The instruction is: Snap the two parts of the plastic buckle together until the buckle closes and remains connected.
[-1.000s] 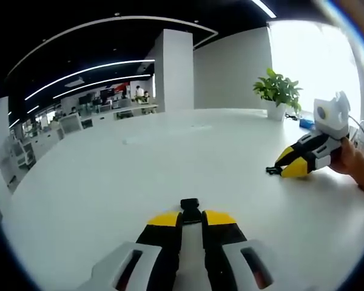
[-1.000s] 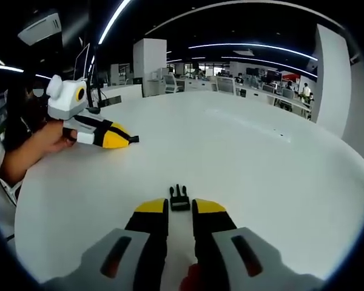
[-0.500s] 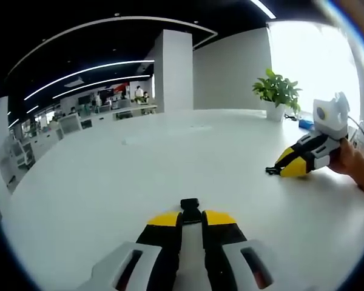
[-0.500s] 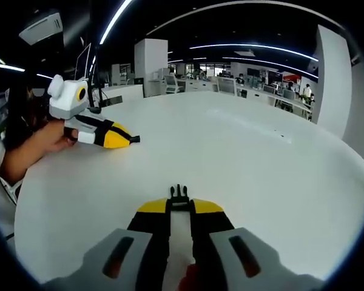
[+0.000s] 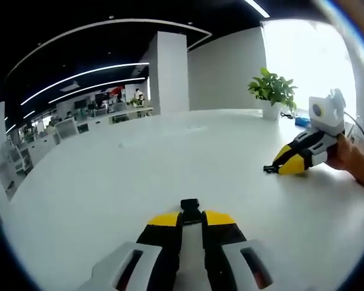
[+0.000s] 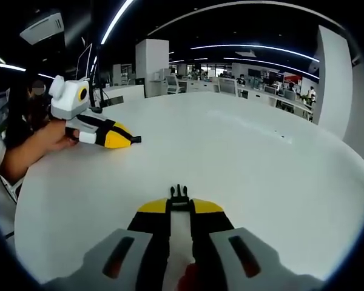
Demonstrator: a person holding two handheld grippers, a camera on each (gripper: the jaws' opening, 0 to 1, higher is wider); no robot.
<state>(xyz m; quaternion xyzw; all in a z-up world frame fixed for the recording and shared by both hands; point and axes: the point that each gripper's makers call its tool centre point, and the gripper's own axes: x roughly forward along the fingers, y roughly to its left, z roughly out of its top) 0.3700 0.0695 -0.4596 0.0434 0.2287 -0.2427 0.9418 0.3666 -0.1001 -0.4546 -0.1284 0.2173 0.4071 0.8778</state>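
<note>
Two buckle halves are each pinched: the left gripper (image 5: pixel 191 219) has its fingers pressed on the socket half (image 5: pixel 190 207), the right gripper (image 6: pixel 179 208) on the pronged half (image 6: pixel 179 196), well apart above the white bench (image 6: pixel 242 163).

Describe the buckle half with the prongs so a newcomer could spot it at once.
On the big white table, find the right gripper rising from the bottom of the right gripper view. Pinched at its yellow tips is the pronged buckle half, small and black. Its prongs point away from the gripper, unlike the blunt socket half in the left gripper.
</note>
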